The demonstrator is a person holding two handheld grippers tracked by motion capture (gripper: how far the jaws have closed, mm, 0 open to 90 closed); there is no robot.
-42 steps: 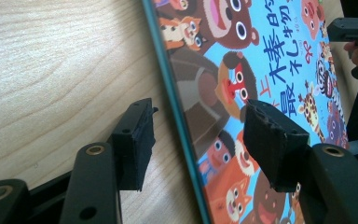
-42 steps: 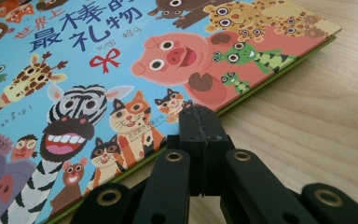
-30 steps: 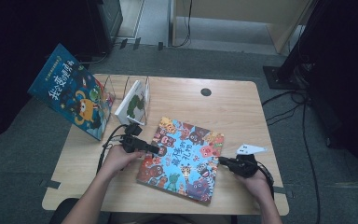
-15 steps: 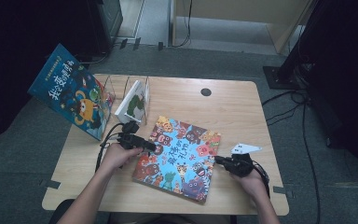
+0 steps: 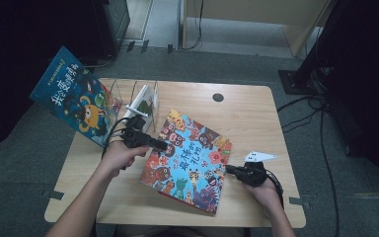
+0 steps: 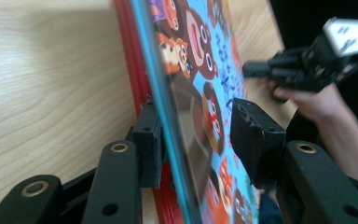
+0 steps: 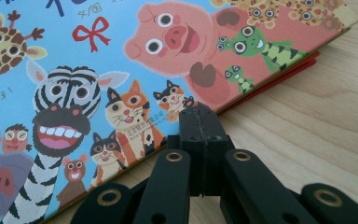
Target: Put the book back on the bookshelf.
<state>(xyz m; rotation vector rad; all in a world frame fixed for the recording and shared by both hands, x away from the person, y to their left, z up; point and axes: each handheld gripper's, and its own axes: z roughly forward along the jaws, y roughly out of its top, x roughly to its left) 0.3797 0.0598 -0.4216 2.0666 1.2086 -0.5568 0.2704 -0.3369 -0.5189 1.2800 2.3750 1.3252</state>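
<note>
Cover-lifting is my step: left gripper (image 6: 200,135) jaws, just closing, straddle the picture book (image 5: 190,160) cover's left edge without clamping, right gripper (image 7: 204,122) jaws closed empty at its right edge; next, pinch and swing it open.

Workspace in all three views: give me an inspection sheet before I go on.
Surface: light wooden table, round dark grommet.
Job's things: colourful animal-cover picture book, cover edge lifted.
Clutter: clear wire book rack holding a white book; blue picture book leaning at the left edge.
Grippers: left gripper straddles the cover, jaws just closing; right gripper shut at the book's edge.
Cables: black leads.
Surroundings: grey floor.
</note>
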